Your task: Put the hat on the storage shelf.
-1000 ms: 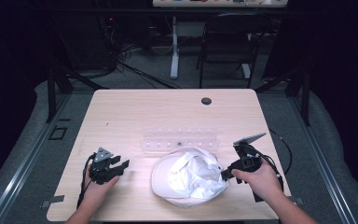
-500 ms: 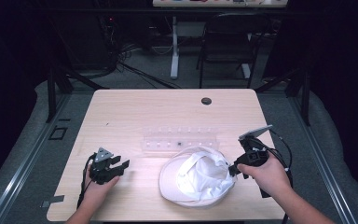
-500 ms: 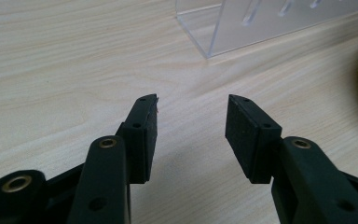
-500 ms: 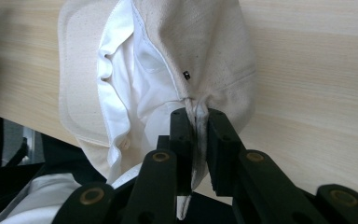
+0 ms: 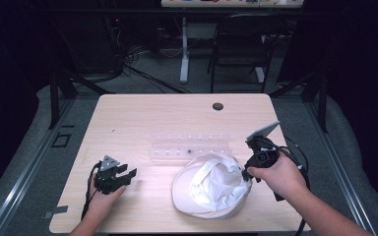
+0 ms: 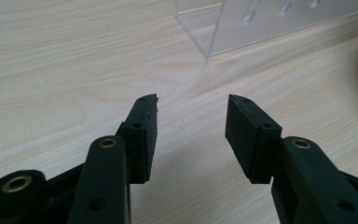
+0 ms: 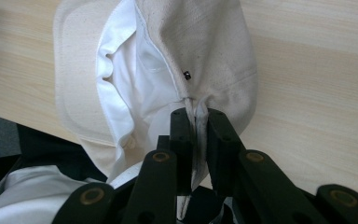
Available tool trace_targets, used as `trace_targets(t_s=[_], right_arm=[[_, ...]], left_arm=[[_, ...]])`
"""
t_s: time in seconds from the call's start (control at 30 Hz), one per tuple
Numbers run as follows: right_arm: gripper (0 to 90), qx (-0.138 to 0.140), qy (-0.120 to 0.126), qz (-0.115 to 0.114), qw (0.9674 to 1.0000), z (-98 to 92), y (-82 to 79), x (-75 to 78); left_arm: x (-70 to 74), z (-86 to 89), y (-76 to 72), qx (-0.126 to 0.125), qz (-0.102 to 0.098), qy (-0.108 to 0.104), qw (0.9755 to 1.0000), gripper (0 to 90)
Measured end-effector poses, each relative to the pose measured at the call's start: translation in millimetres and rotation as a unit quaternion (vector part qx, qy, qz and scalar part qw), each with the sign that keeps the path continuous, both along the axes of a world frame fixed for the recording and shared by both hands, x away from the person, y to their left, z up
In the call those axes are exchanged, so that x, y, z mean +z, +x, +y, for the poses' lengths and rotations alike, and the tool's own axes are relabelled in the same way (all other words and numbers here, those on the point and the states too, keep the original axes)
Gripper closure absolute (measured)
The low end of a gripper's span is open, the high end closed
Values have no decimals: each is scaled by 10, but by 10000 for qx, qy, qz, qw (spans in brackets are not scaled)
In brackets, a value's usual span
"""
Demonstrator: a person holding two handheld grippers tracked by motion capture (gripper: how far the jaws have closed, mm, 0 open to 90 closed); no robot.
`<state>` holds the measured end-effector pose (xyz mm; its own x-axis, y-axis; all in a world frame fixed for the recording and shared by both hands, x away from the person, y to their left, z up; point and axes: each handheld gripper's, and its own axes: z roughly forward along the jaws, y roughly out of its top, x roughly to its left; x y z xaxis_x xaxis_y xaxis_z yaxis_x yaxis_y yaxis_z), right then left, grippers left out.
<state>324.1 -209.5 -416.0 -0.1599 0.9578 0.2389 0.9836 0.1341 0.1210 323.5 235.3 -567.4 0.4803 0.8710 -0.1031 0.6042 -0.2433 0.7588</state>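
Gripping: right gripper (image 7: pixel 196 114) has its fingers (image 7: pixel 181 135) pinched tight on a fold of the hat's edge, cloth squeezed between the pads
Hat: white cloth hat (image 5: pixel 211 184) sits near the front edge of the tabletop (image 5: pixel 142 118), open side up so you see the lining; its right edge is pulled up toward the right gripper (image 5: pixel 248 172)
Hat close up: in the right gripper view the hat (image 7: pixel 205 51) hangs from the pinch, cream outside, white inside, with a tiny dark eyelet near the seam
Left gripper: left gripper (image 5: pixel 128 174) rests low on the tabletop at front left, well apart from the hat, fingers (image 6: pixel 142 133) spread open with nothing between them
Rack: clear plastic rack (image 5: pixel 189 146) lies just behind the hat, and its corner (image 6: pixel 242 23) shows ahead of the left gripper (image 6: pixel 192 123)
Tabletop: light wood, with a small dark round cap (image 5: pixel 218 106) near the far edge
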Motion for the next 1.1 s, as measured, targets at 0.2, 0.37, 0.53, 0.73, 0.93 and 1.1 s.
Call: trace_targets(t_s=[0.2, 0.37, 0.53, 0.73, 0.93, 1.1], right_arm=[[824, 15, -110, 20, 9999, 70, 15, 109], [825, 167, -258, 23, 9995, 105, 46, 237], [825, 180, -303, -19, 9994, 147, 64, 328], [825, 182, -416, -12, 9990, 190, 77, 423], [825, 106, -356, 40, 9993, 179, 110, 526], [825, 5, -276, 76, 9996, 162, 132, 595]], left_arm=[[2, 1, 2, -45, 25, 31, 10000, 540], [1, 0, 3, -44, 28, 32, 10000, 540], [1, 1, 3, -43, 32, 24, 10000, 541], [2, 2, 2, -45, 30, 27, 10000, 540], [0, 1, 3, -43, 32, 27, 10000, 541], [2, 0, 2, -67, 54, 39, 10000, 540]])
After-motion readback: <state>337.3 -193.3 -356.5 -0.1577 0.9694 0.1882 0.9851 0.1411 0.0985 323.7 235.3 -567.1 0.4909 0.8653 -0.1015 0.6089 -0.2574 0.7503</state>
